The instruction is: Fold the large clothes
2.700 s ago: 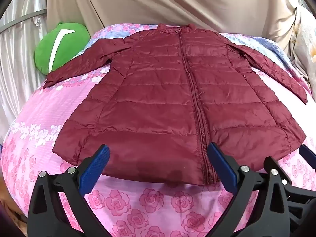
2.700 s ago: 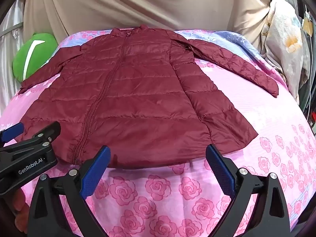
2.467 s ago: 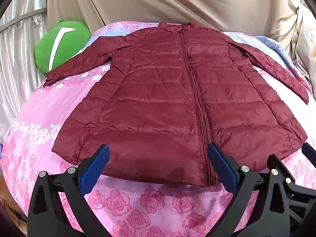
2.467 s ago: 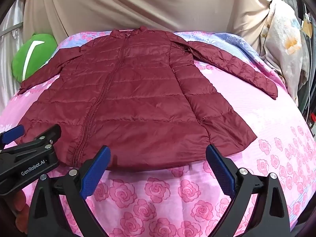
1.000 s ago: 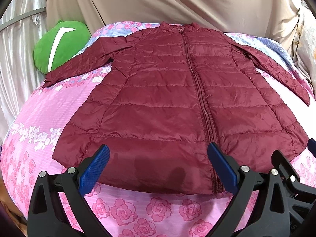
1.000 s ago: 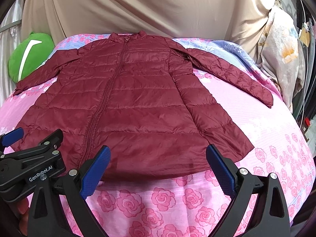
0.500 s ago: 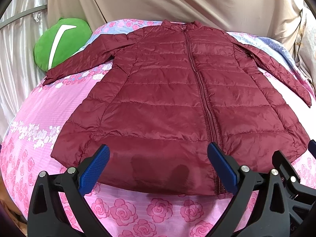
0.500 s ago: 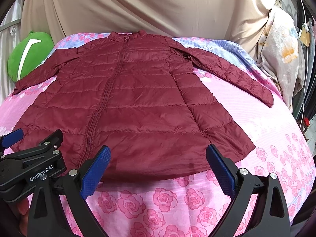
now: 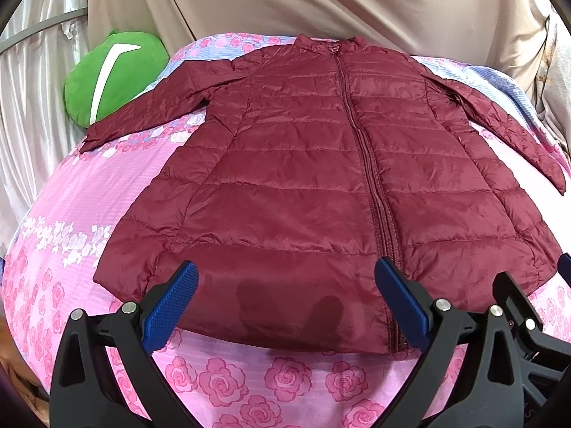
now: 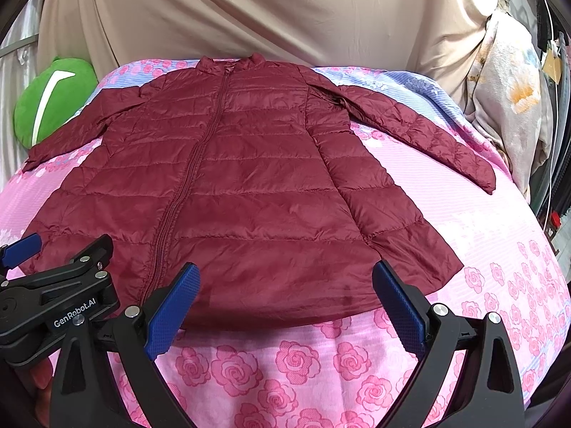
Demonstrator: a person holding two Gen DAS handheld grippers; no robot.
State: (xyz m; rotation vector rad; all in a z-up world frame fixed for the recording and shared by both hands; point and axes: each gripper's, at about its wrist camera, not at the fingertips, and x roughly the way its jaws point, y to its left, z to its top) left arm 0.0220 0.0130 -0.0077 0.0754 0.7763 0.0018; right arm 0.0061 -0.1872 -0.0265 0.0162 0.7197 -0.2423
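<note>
Jacket [image 9: 303,185]: flat on my bed [image 9: 71,192], hem just beyond both grippers.
Left gripper [image 9: 285,303]: spread wide, empty.
Right gripper [image 10: 285,303]: spread wide, empty.

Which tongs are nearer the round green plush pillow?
Left. The left tongs sit at the maroon puffer jacket's hem on the green plush pillow's side; the right tongs farther away.

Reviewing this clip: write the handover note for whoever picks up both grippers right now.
Left gripper: open, empty, at the near hem.
Right gripper: open, empty, at the near hem, beside the left.
Maroon jacket: flat on the pink floral sheet, zipped, collar far, both sleeves spread outward. Green cushion sits by the left sleeve.
Done: jacket laid out.
Left: every fold; neither sleeve nor hem is folded yet.
</note>
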